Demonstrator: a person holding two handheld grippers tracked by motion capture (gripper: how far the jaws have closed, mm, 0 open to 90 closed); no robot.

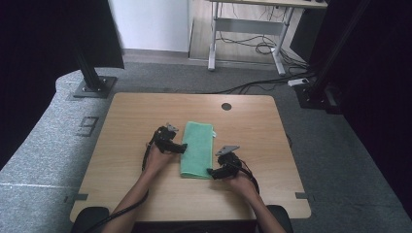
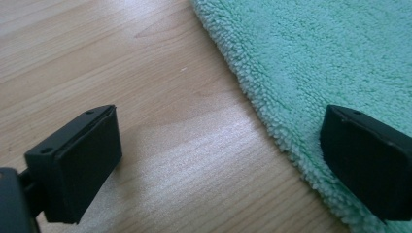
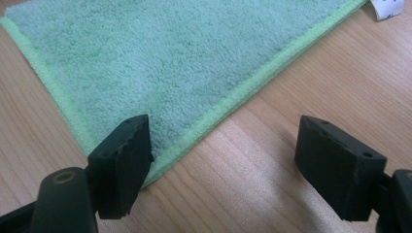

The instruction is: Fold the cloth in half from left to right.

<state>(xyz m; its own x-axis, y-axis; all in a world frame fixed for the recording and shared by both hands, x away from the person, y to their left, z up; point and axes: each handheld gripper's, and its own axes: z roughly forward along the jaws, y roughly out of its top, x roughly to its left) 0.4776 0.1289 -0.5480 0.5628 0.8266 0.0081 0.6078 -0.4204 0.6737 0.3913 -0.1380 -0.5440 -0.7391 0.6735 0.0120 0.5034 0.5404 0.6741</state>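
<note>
The towel [image 1: 197,149] is fuzzy green terry cloth; the table [image 1: 136,121] is smooth, faintly glossy wood grain; matt black gripper jaws.

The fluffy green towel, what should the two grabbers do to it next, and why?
Probably shut each gripper on its edge: the left gripper and right gripper are both open, each straddling an edge of the folded green terry towel, one jaw over cloth, nothing pinched yet.

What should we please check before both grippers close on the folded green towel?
1. Left gripper open: ok.
2. Right gripper open: ok.
3. Left gripper astride the green towel edge, one jaw over towel, one over the wooden table: ok.
4. Right gripper astride the near corner's stitched edge: ok.
5. Towel flat and folded: ok.
6. Jaws low enough to catch every layer: cannot tell.
</note>
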